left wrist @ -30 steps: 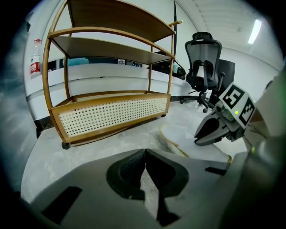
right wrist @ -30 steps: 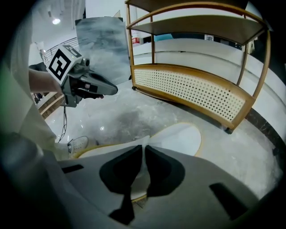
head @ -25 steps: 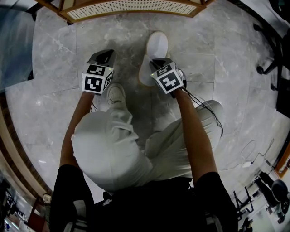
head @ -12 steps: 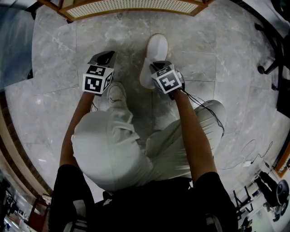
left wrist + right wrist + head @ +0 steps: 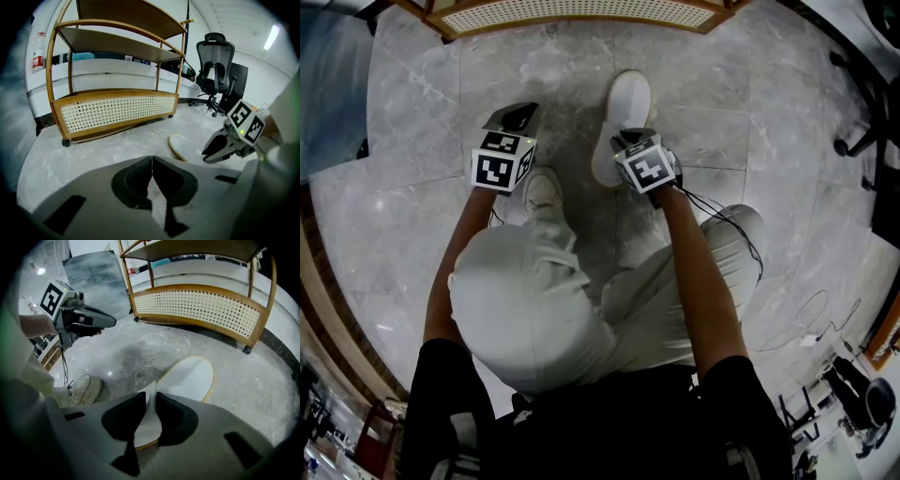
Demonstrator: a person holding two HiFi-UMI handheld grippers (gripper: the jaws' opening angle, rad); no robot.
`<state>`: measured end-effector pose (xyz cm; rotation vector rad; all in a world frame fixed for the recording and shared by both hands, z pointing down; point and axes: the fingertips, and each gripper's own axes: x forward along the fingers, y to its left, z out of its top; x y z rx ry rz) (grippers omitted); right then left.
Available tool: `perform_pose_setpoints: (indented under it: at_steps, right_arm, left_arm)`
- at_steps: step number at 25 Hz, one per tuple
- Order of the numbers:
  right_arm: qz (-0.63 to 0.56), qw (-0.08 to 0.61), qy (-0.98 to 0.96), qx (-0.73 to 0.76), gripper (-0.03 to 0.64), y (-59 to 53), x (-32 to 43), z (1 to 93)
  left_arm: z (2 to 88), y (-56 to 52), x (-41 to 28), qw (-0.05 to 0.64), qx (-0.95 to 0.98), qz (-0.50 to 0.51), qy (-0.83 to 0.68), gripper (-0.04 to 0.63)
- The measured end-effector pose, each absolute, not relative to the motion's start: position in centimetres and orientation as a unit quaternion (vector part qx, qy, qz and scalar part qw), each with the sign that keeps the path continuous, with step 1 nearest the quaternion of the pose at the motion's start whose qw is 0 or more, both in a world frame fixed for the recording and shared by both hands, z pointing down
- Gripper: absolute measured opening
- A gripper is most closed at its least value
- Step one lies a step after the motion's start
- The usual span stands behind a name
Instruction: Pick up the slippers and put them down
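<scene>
- Right tongs (image 5: 151, 404) have just been opening; the slipper (image 5: 190, 378) lies on the floor (image 5: 140, 352), its upper between the jaws, toe towards 1 o'clock.
- Left tongs (image 5: 152, 168) closed, empty.
- We'd widen fully, then lift straight up without snagging it.

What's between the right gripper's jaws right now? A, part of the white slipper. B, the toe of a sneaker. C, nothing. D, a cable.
A: in the right gripper view the upper of the white slipper stands between the jaws of the right gripper, which have just been opening.
</scene>
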<state>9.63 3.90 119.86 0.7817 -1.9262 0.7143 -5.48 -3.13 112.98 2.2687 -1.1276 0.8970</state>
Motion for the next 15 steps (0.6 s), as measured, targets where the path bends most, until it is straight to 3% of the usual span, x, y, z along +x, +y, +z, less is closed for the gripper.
perform_pose_setpoints:
  at_steps: [11,15]
  right_arm:
    - [0.286,0.444,-0.784,0.326,0.069,2.9,9.8,119.4]
    - [0.283,0.434,-0.787,0.335,0.038,2.1,9.7,119.1]
  left_arm:
    - [112.4,-4.0,-7.2,0.228,0.818,0.322,-0.419,0.006]
    - [112.2,-4.9,-7.4,0.230,0.818,0.318,-0.421,0.006]
